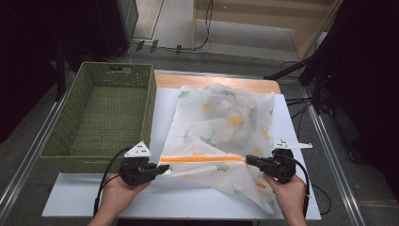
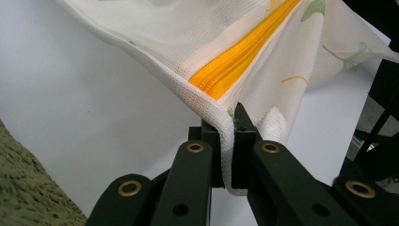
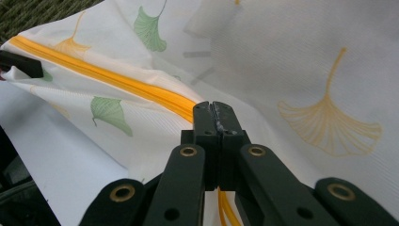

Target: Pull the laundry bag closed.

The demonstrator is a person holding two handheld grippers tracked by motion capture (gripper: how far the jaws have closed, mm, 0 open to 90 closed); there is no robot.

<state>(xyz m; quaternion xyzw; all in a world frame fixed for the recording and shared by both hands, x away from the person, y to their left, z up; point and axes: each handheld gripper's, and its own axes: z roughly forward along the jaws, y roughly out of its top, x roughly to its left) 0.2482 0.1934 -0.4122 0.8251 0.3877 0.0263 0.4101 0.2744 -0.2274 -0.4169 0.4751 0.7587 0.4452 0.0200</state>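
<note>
White tabletop [image 1: 188, 197] lay beneath; left tongs [image 1: 165, 169] and right tongs [image 1: 248, 160] pinched the leaf-printed mesh zipper bag [image 1: 221, 127] between them; overstretching might tear its orange zipper [image 1: 202, 159].

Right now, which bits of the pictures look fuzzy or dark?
High view: the white table is bright, the room around it dark. Left gripper view: the mesh bag and its orange zipper are sharp, the green basket soft. Right gripper view: the cloth at the top looks a little blurry.
</note>
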